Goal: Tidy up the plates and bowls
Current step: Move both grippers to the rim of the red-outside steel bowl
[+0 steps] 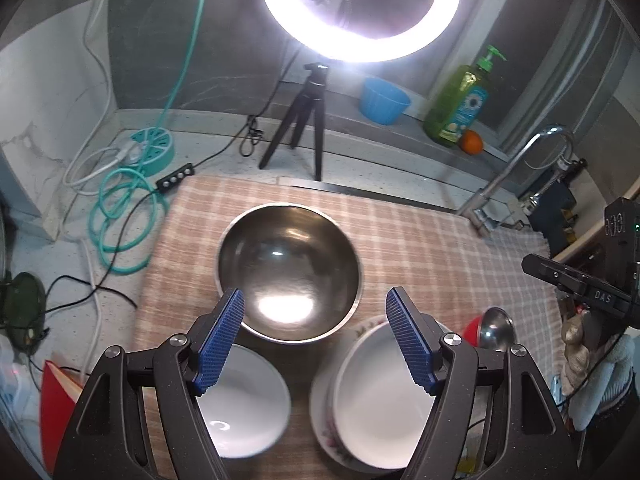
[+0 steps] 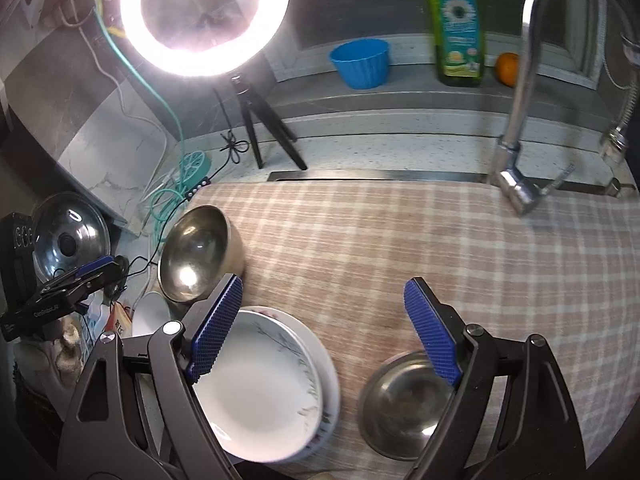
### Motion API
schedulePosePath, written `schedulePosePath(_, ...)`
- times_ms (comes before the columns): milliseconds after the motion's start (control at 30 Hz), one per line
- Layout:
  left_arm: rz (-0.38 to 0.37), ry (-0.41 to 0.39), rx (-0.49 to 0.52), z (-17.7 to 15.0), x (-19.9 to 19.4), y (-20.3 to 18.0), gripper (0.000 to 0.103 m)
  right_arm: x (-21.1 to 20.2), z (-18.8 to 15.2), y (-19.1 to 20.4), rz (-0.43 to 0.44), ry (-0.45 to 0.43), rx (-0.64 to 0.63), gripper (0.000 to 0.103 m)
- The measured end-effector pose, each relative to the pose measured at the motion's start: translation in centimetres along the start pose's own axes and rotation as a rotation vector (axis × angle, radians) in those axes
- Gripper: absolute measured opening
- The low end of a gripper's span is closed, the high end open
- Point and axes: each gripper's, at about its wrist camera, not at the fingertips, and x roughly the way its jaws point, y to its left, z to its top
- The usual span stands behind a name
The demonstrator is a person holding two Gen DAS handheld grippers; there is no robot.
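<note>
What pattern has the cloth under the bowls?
The cloth has a pink and cream check pattern, clearest in the right wrist view.

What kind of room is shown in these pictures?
Most likely a home kitchen counter at a sink: a metal faucet, a green dish soap bottle, and a steel bowl on a checked cloth.

The counter (image 2: 400,240) is bare across the middle and right of its checked cloth (image 2: 440,264). Its near-left part is crowded: steel bowl (image 2: 196,256), stacked white plates (image 2: 264,392), small steel bowl (image 2: 404,404). The faucet (image 2: 520,120) blocks the far-right edge, the tripod (image 2: 260,128) the far-left.
</note>
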Motion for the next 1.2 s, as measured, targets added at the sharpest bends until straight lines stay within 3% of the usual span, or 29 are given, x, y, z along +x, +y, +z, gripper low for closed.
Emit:
schedulePosePath(367,-0.105,0.043,0.054,-2.1,2.3,-6.8,0.073,-3.6,-3.4,-8.2,-0.070,-0.001,0.112,0.086)
schedulePosePath(767,-0.188,0.156,0.160,-6.0,6.5,-14.6,0.071,-3.2,-8.3,-12.6,-0.087,0.064,0.153,0.086)
schedulePosePath(1000,-0.213,0.214,0.222,-8.1,9.1,-18.1,0.044,-2.7,-10.0,-12.8,-0.047,0.083,0.129,0.085)
schedulePosePath(1133,-0.219,0.245,0.214,-8.2,10.4,-18.7,0.030,-1.6,-10.6,-12.6,0.001,0.119,0.132,0.064)
schedulePosePath(1200,-0.215,0.248,0.217,-8.2,10.7,-18.9,0.028,-1.1,-10.8,-12.4,0.011,0.134,0.128,0.057)
